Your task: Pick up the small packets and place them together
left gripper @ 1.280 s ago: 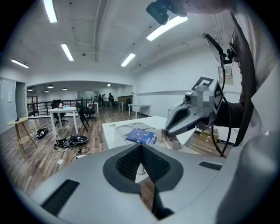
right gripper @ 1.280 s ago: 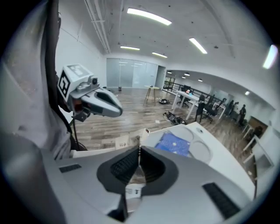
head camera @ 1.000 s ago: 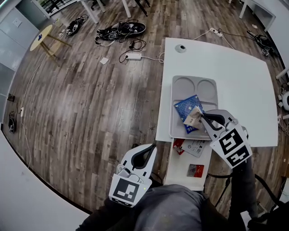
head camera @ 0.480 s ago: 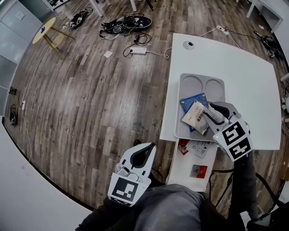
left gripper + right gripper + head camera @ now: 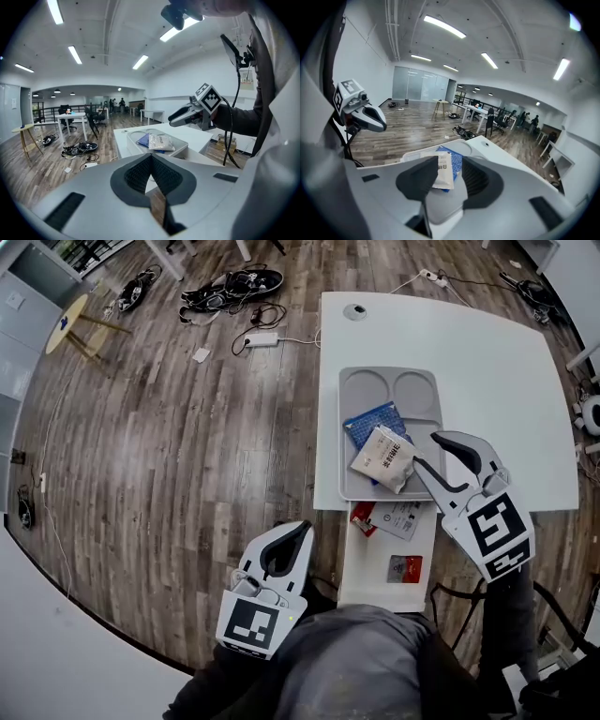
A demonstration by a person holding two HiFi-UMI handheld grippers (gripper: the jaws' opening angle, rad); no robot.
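— Where's the white packet [image 5: 382, 457] sitting?

— In the grey tray [image 5: 389, 371], middle of the head view. It lies slantwise on top of the blue packet [image 5: 372, 418], with its lower corner close to the tray's bottom rim.

— Is the right gripper [image 5: 428, 451] holding it?

— No. Its jaws have just been opening and stand about half wide. From its own view the packet [image 5: 443, 171] lines up between them, but neither pad presses on it. The tips are just beside the packet's right edge.

— So what could go wrong?

— I'd say a tip could catch that edge as the gripper draws off and drag the packet off the blue one, maybe over the rim. It's a slick pouch resting on another slick pouch, so it would slide easily.

— Anything else?

— The tray sits right at the near edge of the white table [image 5: 487, 362]. A red packet [image 5: 406, 568] and what look like more lie on the lower shelf [image 5: 366, 568] beneath it, at bottom centre. Reaching down there, a gripper could knock the tray.

— And the left gripper [image 5: 298, 531]?

— Pinched together, empty, low in the frame and well apart from it all.
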